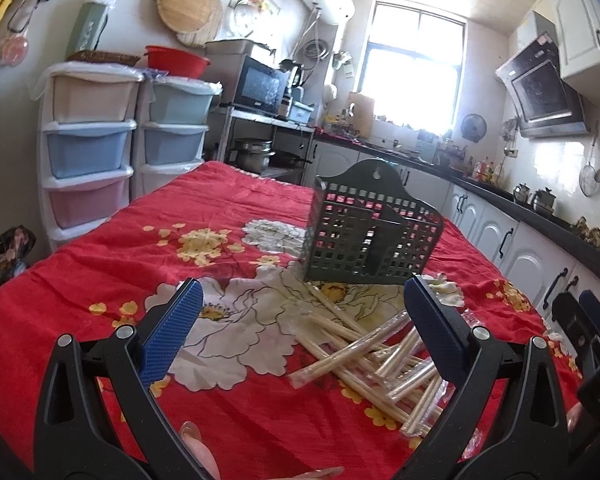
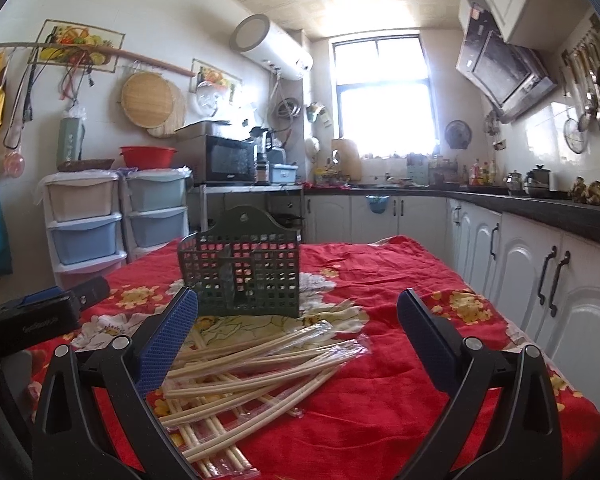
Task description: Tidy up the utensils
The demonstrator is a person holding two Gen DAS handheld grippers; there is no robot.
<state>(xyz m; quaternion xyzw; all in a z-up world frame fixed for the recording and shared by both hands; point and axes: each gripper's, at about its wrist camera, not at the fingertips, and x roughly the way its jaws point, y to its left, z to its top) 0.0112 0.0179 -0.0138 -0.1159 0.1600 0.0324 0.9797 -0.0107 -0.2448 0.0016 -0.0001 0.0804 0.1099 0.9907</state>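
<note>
A red floral cloth [image 2: 380, 280] covered the table. Against the left wall stood two stacks of pastel plastic drawers [image 2: 85, 224], a red basin [image 2: 148, 156] resting on top. A black microwave [image 2: 230, 159] sat on a metal rack beside them. Round woven trays [image 1: 188, 4] hung above. Ladles and strainers [image 2: 592, 92] hung near the range hood [image 2: 504, 72].

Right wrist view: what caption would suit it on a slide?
Open right tongs above wrapped chopsticks before an empty green holder on a red floral cloth.
</note>
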